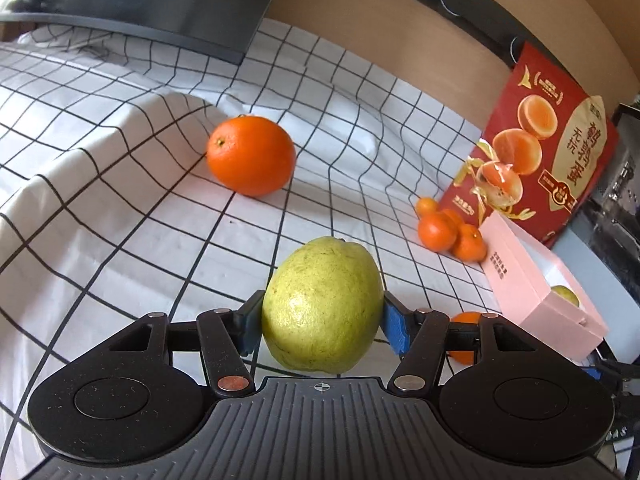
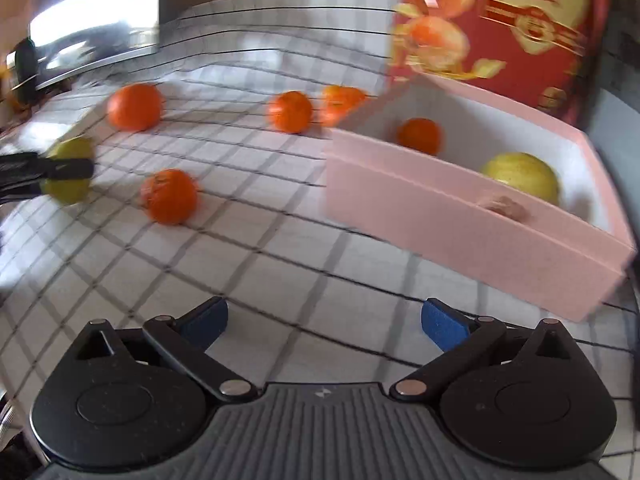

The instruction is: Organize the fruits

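Observation:
My left gripper (image 1: 322,320) is shut on a yellow-green guava (image 1: 322,304) and holds it above the checked cloth; it also shows at the left of the right wrist view (image 2: 68,170). A large orange (image 1: 251,155) lies beyond it. Small mandarins (image 1: 448,230) lie beside a pink box (image 1: 532,280). My right gripper (image 2: 324,322) is open and empty over the cloth, in front of the pink box (image 2: 460,216). The box holds a mandarin (image 2: 419,135) and a second guava (image 2: 520,176). Another mandarin (image 2: 170,196) lies on the cloth to the left.
A red fruit carton (image 1: 540,152) stands behind the pink box. A dark monitor (image 1: 160,4) stands at the far edge of the cloth (image 1: 120,200). More mandarins (image 2: 290,111) and the large orange (image 2: 135,106) lie further back.

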`<state>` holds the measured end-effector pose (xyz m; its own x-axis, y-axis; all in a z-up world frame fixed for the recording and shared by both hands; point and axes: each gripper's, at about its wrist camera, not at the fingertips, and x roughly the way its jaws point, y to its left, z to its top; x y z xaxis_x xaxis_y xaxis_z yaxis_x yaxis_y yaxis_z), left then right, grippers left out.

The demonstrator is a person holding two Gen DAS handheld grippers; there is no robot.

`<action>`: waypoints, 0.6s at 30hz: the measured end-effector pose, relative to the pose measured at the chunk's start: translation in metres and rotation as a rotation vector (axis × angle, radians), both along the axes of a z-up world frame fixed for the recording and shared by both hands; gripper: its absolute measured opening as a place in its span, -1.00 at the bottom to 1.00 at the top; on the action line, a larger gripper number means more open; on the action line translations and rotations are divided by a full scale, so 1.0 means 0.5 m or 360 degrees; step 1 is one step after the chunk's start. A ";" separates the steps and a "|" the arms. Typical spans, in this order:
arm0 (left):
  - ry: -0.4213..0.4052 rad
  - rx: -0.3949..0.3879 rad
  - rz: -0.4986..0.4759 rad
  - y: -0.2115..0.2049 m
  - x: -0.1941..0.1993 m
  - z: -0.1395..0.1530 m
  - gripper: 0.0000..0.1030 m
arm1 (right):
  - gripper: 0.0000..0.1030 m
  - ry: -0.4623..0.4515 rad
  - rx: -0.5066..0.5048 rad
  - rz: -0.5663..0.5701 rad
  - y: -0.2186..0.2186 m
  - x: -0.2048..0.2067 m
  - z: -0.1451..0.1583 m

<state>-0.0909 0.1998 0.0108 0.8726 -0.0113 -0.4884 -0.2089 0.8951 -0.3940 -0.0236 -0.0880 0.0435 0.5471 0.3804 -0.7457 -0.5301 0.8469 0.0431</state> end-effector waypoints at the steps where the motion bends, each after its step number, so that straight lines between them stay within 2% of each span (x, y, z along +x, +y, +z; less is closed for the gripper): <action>1: 0.0005 0.0026 0.0003 -0.005 0.001 0.001 0.26 | 1.00 -0.0003 0.0011 0.0039 0.013 -0.005 0.002; 4: 0.0023 0.0088 -0.0007 -0.019 0.004 0.004 0.26 | 0.99 -0.0033 0.0055 0.0155 0.065 -0.018 0.004; 6: 0.0026 0.0099 -0.0001 -0.020 0.004 0.004 0.26 | 0.95 -0.0055 0.0028 0.0222 0.113 -0.015 0.001; 11: 0.0027 0.0101 0.0000 -0.021 0.003 0.000 0.26 | 0.78 -0.0018 0.0074 0.0217 0.191 0.035 -0.003; 13: 0.0029 0.0099 0.0000 -0.022 0.003 0.001 0.26 | 0.63 -0.0027 0.0072 0.0206 0.210 0.052 -0.002; 15: 0.0029 0.0095 -0.0002 -0.021 0.003 0.000 0.27 | 0.35 -0.0054 0.0038 0.0197 0.224 0.058 0.000; 16: 0.0030 0.0096 -0.0001 -0.021 0.004 0.000 0.27 | 0.28 -0.0054 0.0038 0.0211 0.225 0.057 0.001; 18: 0.0030 0.0089 -0.0003 -0.021 0.005 0.000 0.27 | -0.02 -0.0045 0.0024 0.0259 0.223 0.045 0.006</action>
<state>-0.0883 0.1895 0.0108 0.8632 0.0151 -0.5046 -0.2143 0.9160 -0.3391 -0.0011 0.0234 0.0467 0.4982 0.4769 -0.7241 -0.6614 0.7491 0.0383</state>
